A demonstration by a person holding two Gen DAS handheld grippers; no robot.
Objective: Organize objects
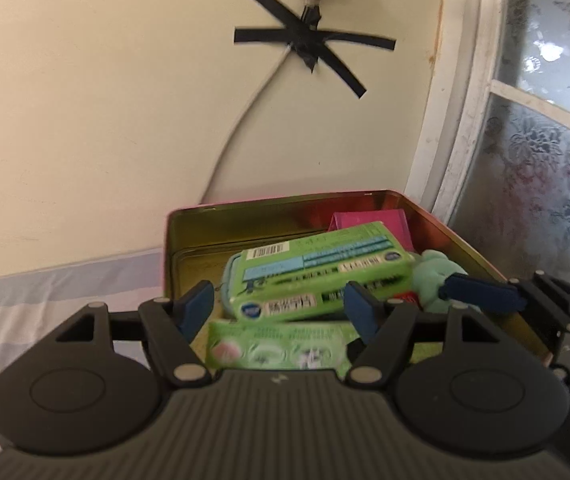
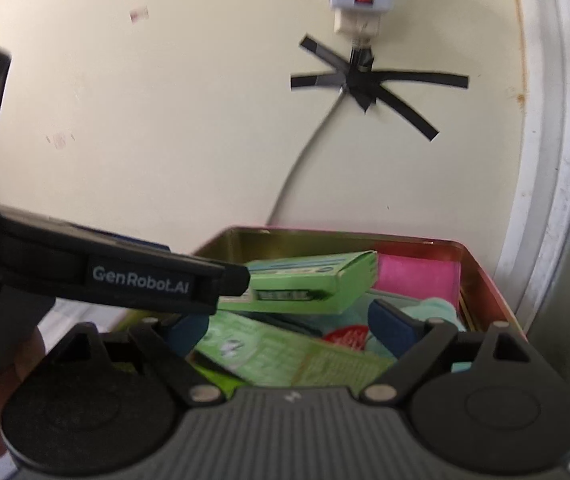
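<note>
Left gripper [image 1: 279, 308]: nearest the lens in the left wrist view; blue pads spread wide, nothing between them; poised over the near edge of the tin.
Right gripper [image 2: 289, 326]: nearest the lens in the right wrist view; pads likewise wide apart, empty; above the tin's near right part. Seen from the left wrist view, reaches in over the tin's right wall.
Tin [image 1: 245, 216]: open, gold inside, pink-red outside; landmark for all below. Stands on a pale striped cloth [image 1: 45, 304], close to the wall.
Upper green box [image 1: 317, 276]: inside the tin, tilted, barcode face up, lying on top of the other contents, just beyond the left gripper's pads.
Lower green pack [image 1: 281, 346]: inside the tin at its near edge, flat, partly under the upper green box.
Pink box [image 2: 417, 278]: inside the tin, far right corner, partly behind the upper green box.
Mint plush item [image 1: 439, 270]: inside the tin, right side, beside the upper green box; details blurred.
Red round item [image 2: 347, 338]: inside the tin, beside the plush; identity not readable.
Wall behind tin: cream; black tape cross [image 1: 313, 40] holding a grey cable [image 1: 241, 120] running down toward the tin.
Right of tin: white frame with patterned frosted glass [image 1: 545, 168].
</note>
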